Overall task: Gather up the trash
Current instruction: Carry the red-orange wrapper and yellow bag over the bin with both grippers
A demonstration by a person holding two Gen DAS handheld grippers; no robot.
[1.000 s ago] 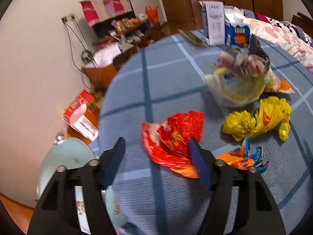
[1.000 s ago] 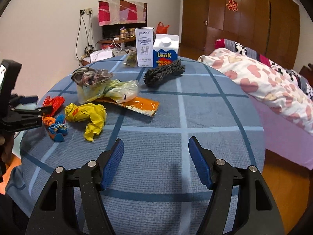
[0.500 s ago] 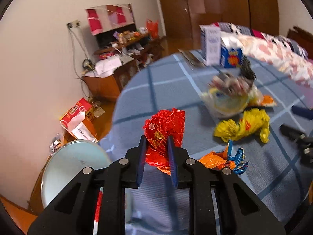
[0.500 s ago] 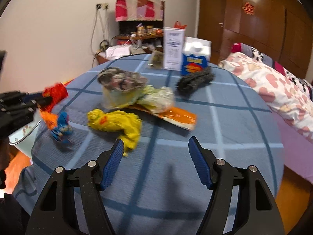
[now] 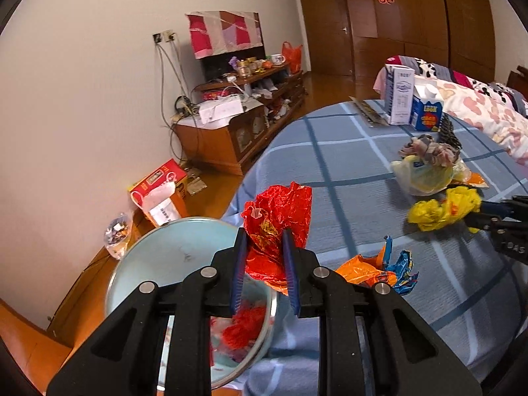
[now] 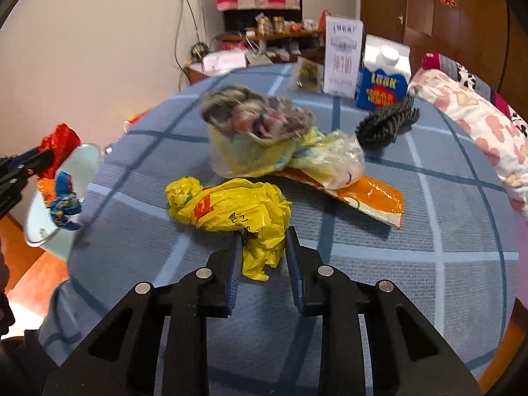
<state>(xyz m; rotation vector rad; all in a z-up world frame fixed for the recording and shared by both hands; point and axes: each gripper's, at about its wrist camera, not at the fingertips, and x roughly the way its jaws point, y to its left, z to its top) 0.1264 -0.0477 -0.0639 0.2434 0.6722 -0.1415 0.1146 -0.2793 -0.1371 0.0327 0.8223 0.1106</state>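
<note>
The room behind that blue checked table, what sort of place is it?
Most likely a home bedroom: a bed with a pink heart-print quilt, dark wooden wardrobe doors, and a cluttered low wooden cabinet along the wall.

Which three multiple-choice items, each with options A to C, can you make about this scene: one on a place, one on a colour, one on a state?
1. Where is the light blue bin?
A. on the table
B. beside the table edge, lower down
C. on the bed

2. What colour is the wrapper in the left hand-held gripper?
A. red
B. green
C. white

3. The right hand-held gripper is:
A. wide open
B. closed on the yellow bag
C. closed on a carton

Answers: 1 B, the bin shows below the tablecloth edge. 2 A, crinkled red foil. 3 B, the bag's tail sits between its fingers.
</note>
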